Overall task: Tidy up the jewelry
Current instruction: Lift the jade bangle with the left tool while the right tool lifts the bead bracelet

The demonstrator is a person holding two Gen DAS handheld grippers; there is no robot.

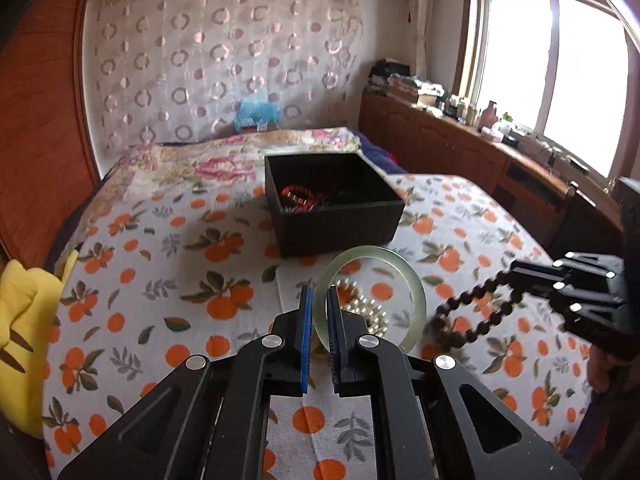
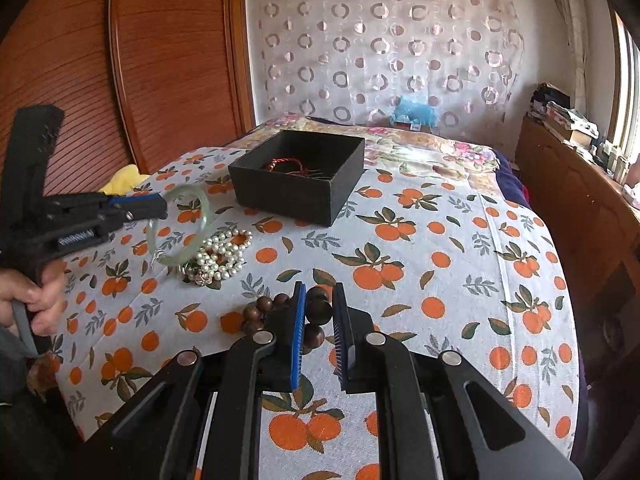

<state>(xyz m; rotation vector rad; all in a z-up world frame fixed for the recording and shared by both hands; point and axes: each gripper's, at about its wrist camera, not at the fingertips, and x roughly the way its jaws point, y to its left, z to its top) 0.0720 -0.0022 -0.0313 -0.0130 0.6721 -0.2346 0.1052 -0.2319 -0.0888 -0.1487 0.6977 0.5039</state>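
Clamped between the left gripper's blue pads, a pale green bangle is held tilted up off the bedspread, ahead of the black box. Wooden beads are pinched by the right gripper, their strand trailing left.

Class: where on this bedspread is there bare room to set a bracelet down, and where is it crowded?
Free: bedspread right of the black box, toward the cabinet. Crowded: left of the box, around the pearls, the jade bangle and the wooden beads.
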